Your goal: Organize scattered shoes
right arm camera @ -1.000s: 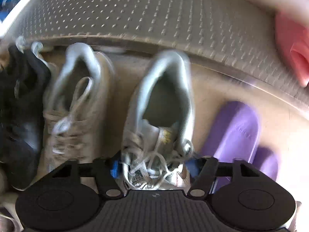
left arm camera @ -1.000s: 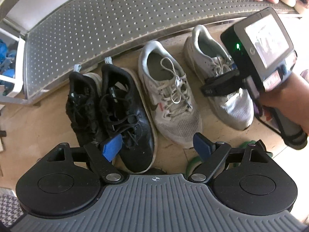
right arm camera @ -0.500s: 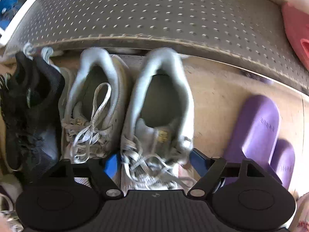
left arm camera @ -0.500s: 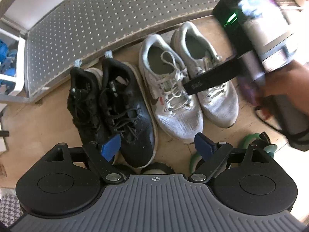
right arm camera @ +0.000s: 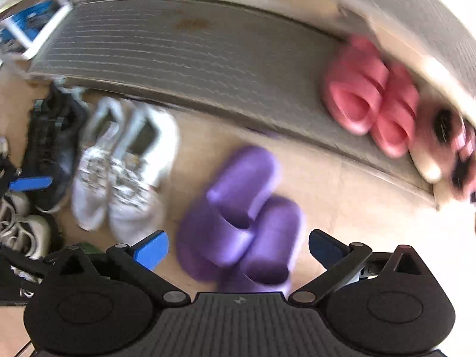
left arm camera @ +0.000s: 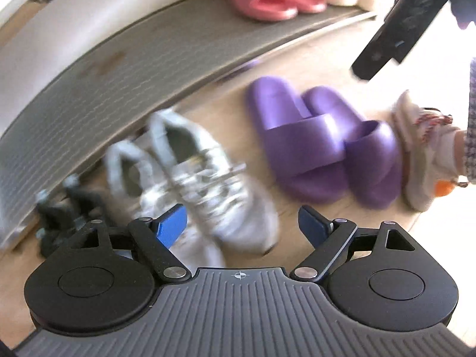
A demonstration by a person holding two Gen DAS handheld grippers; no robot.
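Pale wooden flooring (left arm camera: 235, 113) ran along the foot of a grey studded shelf (right arm camera: 184, 59), on which 2 pink slides (right arm camera: 372, 101) were set side by side. On the floor, 2 white sneakers (left arm camera: 196, 175) were lined up touching each other, with 2 black sneakers (right arm camera: 52, 145) just beside them at the shelf's edge. A pair of purple slides (right arm camera: 241, 217) was placed near the white pair, on its other side, one slide overlapping the other. The left gripper (left arm camera: 242, 223) was held released above the white sneakers, nothing between its blue pads. The right gripper (right arm camera: 238, 245) was seen over the purple slides, its jaws opening and nothing grasped. A beige shoe (left arm camera: 416, 151) was seen beyond the purple pair.
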